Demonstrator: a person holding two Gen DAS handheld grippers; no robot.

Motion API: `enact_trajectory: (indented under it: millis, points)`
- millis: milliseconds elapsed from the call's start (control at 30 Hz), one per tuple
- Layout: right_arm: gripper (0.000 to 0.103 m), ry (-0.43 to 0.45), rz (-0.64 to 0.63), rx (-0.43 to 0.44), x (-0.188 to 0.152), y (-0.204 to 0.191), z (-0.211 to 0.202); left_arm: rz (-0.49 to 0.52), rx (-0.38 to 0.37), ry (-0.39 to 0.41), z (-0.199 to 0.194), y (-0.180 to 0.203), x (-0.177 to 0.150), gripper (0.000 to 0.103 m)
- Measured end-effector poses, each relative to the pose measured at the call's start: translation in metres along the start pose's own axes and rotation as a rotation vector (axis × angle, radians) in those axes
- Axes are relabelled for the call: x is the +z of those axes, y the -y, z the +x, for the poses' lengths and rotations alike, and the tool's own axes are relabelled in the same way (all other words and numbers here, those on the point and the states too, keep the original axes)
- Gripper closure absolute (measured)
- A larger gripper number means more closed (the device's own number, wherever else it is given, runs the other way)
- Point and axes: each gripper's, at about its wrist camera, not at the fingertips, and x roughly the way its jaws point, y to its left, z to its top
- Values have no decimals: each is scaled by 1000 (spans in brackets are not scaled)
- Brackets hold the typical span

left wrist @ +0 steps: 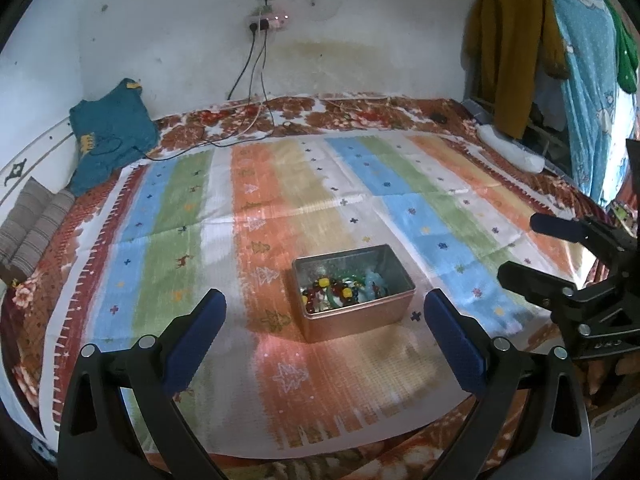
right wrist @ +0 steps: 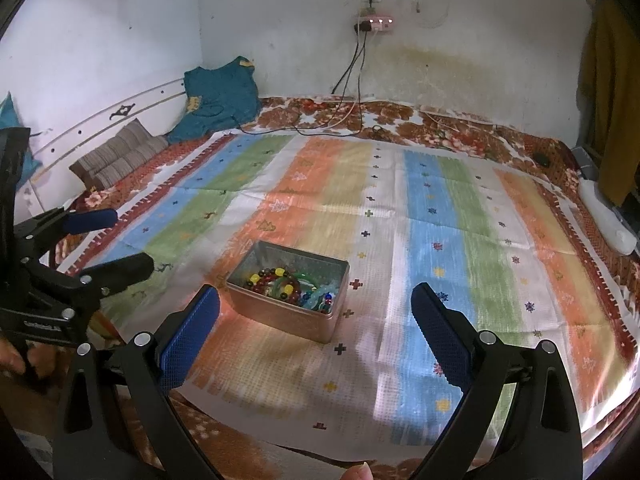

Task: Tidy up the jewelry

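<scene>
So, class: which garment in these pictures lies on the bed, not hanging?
The teal garment, slumped at the bed's far left corner against the wall; the mustard one hangs at the right.

Striped cloth on bed lies bare all round tin; cables and folded clothes crowd far edge.

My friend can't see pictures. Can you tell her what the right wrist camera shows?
An open metal tin full of colorful bead bracelets sits on a striped cloth spread over a bed. The right gripper hovers near it, jaws wide apart and empty.
</scene>
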Motion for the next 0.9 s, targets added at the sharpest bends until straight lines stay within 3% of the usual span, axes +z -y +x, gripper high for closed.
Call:
enact_trajectory:
  millis: [900]
  points:
    - [6, 16, -9, -11, 0, -1, -1, 19, -16, 14, -3, 10, 1, 6]
